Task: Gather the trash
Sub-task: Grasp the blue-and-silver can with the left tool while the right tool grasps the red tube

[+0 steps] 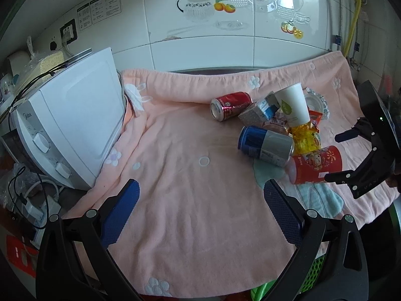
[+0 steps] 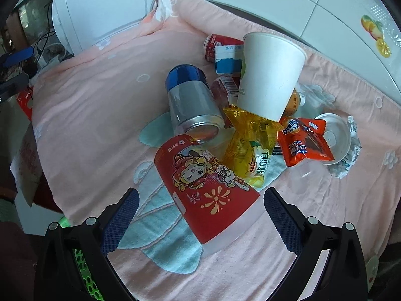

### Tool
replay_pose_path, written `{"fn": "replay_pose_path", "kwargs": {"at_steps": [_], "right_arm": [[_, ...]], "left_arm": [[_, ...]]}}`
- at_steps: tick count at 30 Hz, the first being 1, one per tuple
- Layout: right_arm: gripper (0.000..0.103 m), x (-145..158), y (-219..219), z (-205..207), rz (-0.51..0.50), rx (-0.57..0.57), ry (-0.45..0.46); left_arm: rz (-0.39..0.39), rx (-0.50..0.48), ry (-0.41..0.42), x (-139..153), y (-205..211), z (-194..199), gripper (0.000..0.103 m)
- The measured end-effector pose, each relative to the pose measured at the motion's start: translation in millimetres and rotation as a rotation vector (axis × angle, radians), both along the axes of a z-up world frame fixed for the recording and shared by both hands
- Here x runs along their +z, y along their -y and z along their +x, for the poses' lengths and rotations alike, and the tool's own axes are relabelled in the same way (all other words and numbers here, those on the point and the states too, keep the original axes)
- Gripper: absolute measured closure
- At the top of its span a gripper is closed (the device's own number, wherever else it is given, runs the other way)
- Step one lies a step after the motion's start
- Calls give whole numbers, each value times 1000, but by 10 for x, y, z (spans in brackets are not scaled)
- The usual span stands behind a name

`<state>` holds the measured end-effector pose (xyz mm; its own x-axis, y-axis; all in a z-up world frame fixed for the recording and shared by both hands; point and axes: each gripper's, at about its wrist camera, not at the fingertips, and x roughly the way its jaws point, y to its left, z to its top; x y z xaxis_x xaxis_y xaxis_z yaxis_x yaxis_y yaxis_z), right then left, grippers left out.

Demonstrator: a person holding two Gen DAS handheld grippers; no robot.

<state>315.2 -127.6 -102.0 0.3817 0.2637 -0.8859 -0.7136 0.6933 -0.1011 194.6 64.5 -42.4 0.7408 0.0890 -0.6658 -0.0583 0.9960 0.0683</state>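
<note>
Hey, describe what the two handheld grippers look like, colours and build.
Both match: the left gripper and right gripper have black plastic frames with open triangular cutouts and round silver fasteners. Each finger ends in a dark blue pad with a dotted grip texture and a toothed edge. No cables show on them.

The white microwave [image 1: 75, 125], far left of the left gripper, carries the brand "Midea" on its control panel. Ahead and right of the right gripper's fingers, the orange snack packet [image 2: 304, 140] reads "Ovaltine", with Chinese characters below it that end in "力方". Straight ahead of that gripper, the yellow wrapper [image 2: 250, 148] bears the Chinese characters "软面包" on its label. The white and blue carton [image 2: 226, 59], farther ahead, shows a row of small print along its top edge, too small to read. The notices on the wall tiles [image 1: 99, 11] are likewise illegible.
</note>
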Motion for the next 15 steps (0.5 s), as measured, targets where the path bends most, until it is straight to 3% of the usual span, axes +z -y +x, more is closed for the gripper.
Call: {"fn": "replay_pose_path", "kwargs": {"at_steps": [15], "right_arm": [[7, -261, -332, 53, -123, 166, -138]], "left_arm": [[-17, -3, -22, -82, -67, 309, 5]]}}
